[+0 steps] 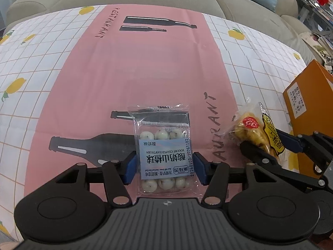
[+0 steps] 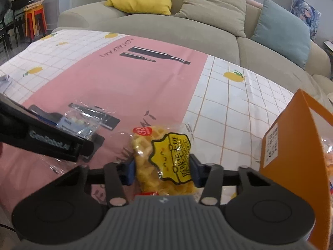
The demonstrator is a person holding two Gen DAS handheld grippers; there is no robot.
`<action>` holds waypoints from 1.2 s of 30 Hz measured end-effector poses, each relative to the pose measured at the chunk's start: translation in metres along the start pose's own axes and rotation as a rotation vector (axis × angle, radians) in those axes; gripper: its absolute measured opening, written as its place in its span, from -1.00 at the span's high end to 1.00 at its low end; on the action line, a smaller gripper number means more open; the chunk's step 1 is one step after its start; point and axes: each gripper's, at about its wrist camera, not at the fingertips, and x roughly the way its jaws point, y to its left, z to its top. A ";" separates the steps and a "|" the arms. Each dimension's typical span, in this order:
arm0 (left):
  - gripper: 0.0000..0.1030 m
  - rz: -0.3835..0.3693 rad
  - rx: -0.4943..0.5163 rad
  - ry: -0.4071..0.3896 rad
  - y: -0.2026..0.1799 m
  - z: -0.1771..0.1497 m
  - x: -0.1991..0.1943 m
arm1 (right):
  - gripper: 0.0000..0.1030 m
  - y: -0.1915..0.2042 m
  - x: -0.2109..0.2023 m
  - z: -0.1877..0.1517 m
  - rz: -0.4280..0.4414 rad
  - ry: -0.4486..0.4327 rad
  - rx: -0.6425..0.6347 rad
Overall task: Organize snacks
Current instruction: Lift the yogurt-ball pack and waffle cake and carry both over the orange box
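A cloth covers the tabletop (image 2: 229,108): a pink middle panel printed with dark bottles, white grid with lemons either side. Behind it stands a grey-green sofa (image 2: 166,29) with yellow, beige and blue cushions. The left gripper (image 1: 164,165) has its fingers clenched on a clear packet of yogurt-coated hawthorn balls (image 1: 164,156) lying on the pink panel. Just beside it, the right gripper (image 2: 161,169) grasps a yellow waffle snack bag (image 2: 166,160), near an orange box (image 2: 295,150) at the cloth's right edge.
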 end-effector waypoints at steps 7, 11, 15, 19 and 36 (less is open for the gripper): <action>-0.24 -0.030 -0.019 -0.034 -0.007 0.002 -0.027 | 0.23 -0.005 -0.024 0.003 -0.004 -0.013 0.067; -0.24 -0.052 -0.022 -0.060 -0.014 0.004 -0.049 | 0.23 -0.006 -0.049 0.009 0.003 -0.050 0.076; -0.24 -0.067 -0.016 -0.091 -0.023 0.007 -0.077 | 0.24 -0.011 -0.075 0.015 0.010 -0.074 0.098; -0.24 -0.080 -0.003 -0.122 -0.032 0.008 -0.102 | 0.25 -0.019 -0.100 0.019 0.006 -0.089 0.126; -0.24 -0.218 0.148 -0.214 -0.130 0.007 -0.181 | 0.25 -0.095 -0.214 0.013 0.003 -0.155 0.200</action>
